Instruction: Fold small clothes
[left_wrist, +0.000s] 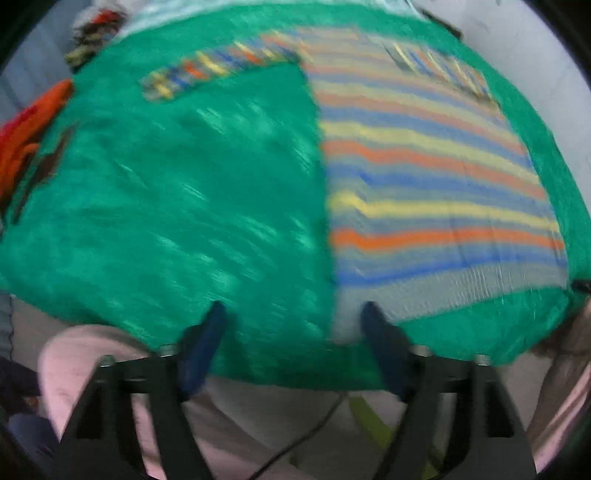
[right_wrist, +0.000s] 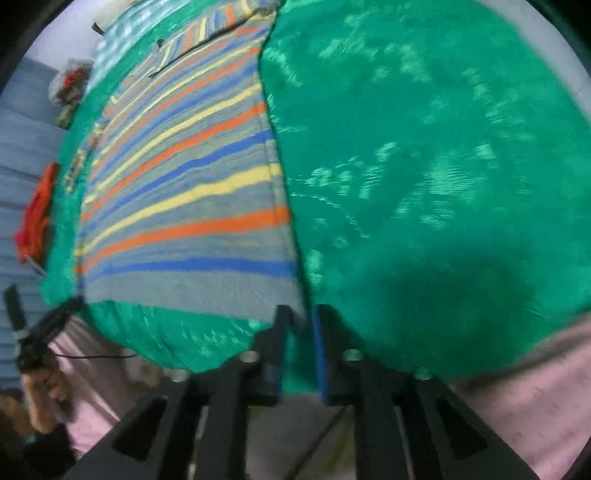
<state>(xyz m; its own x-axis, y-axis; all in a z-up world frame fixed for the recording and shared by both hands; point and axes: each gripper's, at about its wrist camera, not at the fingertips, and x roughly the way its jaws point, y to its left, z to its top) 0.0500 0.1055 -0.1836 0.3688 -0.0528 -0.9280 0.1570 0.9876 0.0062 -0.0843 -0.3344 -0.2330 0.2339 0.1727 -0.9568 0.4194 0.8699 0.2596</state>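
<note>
Handling the striped sweater (left_wrist: 424, 177) calls for a soft-goods approach: it reads as a light, limp knit that will sag and drag when lifted, with no stiffness to hold a fold line unaided.

Location: the sweater lies flat on the green blanket (left_wrist: 184, 203), which covers the work surface. One sleeve (left_wrist: 218, 66) runs out to the left at the far end; the grey hem band is nearest the grippers.

Left gripper (left_wrist: 293, 314): fingers wide apart, empty, poised above the near edge of the blanket, with the right-hand fingertip (left_wrist: 373, 314) over the sweater's near left hem corner. Contact cannot be confirmed through the blur.

Right gripper (right_wrist: 299, 317): fingers close together with a narrow gap, at the near right hem corner. Green blanket shows in the gap; whether any knit is pinched cannot be told.

Recommended hold: take the ribbed hem at both corners, where the fabric looks thickest and least prone to stretch. The blanket's fuzzy pile will probably cling to the knit, so lift clear rather than slide. Pinch only the sweater, not the blanket beneath.
</note>
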